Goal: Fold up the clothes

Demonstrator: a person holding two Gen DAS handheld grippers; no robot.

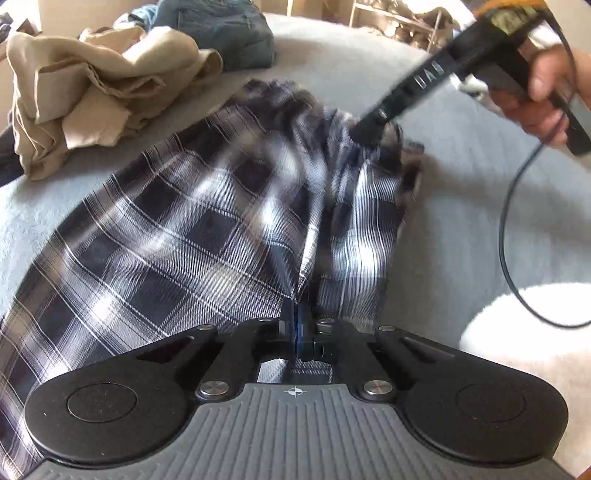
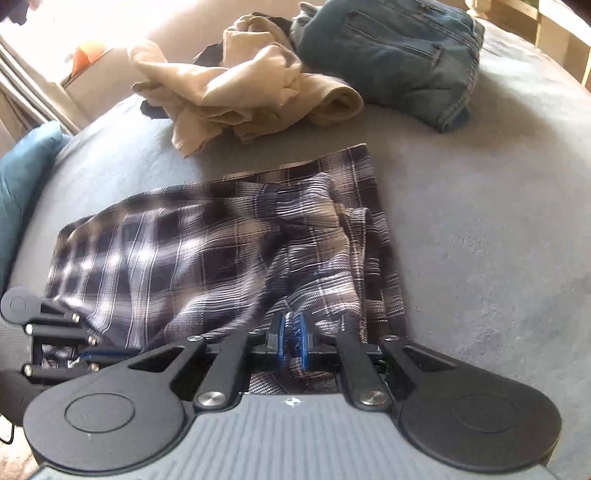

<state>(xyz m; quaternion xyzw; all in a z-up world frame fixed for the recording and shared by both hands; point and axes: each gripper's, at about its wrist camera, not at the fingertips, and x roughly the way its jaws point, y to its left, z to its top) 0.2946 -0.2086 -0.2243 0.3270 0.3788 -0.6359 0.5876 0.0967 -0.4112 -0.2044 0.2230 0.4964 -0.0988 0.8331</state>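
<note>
Both hand-held grippers, left (image 1: 301,317) and right (image 2: 291,332), pinch the plaid garment (image 2: 207,251) spread ahead on the bed (image 2: 480,240).

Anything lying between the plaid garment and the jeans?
Only bare grey bedcover between the plaid garment and the jeans, seen in the right wrist view.

A grey blanket (image 2: 480,229) covers the broad soft surface that fills both views; its nap looks short and slightly fuzzy. Past the blanket's far left edge, in the right wrist view, a teal cushion (image 2: 26,166) lies against its side, and beyond that strong daylight washes out a pale floor or wall. Near the light stands a cardboard box (image 2: 92,70). At the blanket's far right corner pale wooden slats (image 2: 554,33) rise. In the left wrist view a white fluffy patch (image 1: 528,332) sits just beside the blanket's near right edge.
</note>
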